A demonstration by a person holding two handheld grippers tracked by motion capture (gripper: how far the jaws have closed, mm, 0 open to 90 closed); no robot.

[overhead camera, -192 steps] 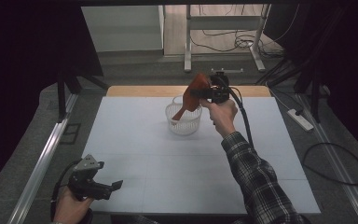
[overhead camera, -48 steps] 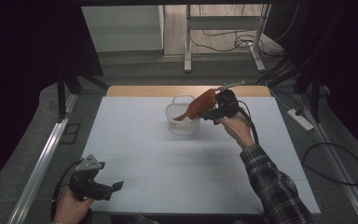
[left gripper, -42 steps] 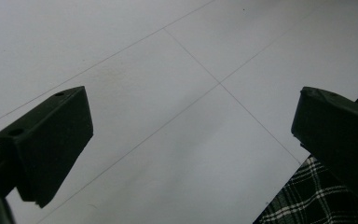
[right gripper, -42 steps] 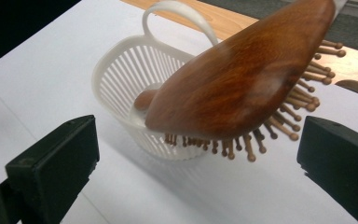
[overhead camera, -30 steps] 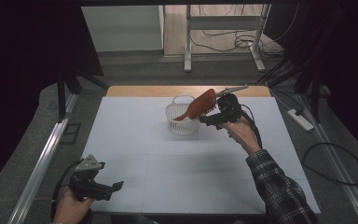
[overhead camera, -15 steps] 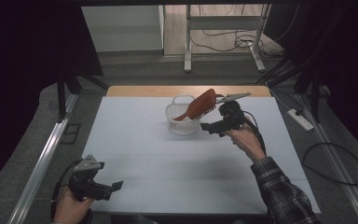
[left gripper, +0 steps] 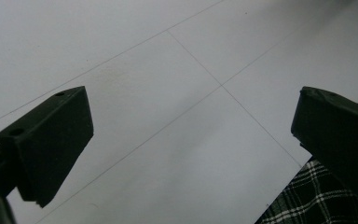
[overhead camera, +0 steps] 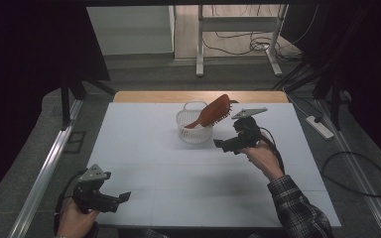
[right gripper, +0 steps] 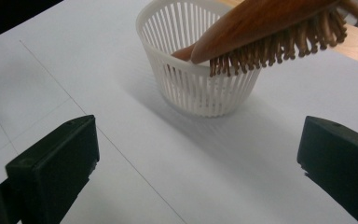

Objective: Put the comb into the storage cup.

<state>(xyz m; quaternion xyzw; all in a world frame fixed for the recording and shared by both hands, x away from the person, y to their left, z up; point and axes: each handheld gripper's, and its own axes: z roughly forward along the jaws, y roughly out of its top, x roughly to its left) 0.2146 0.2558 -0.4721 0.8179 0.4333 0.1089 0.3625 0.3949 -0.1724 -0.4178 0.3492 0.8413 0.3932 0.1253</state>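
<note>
Hairbrush released, propped in basket, frame centre | R gripper withdrawn, jaws open/empty | L gripper jaws open | placement prob. done

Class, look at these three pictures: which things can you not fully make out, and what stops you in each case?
- Hairbrush: tip of its head cut off by the right gripper view's edge; handle end hidden inside the basket.
- Basket floor: hidden by its slatted wall.
- Left gripper: its hand is cut by the high view's bottom edge.
</note>
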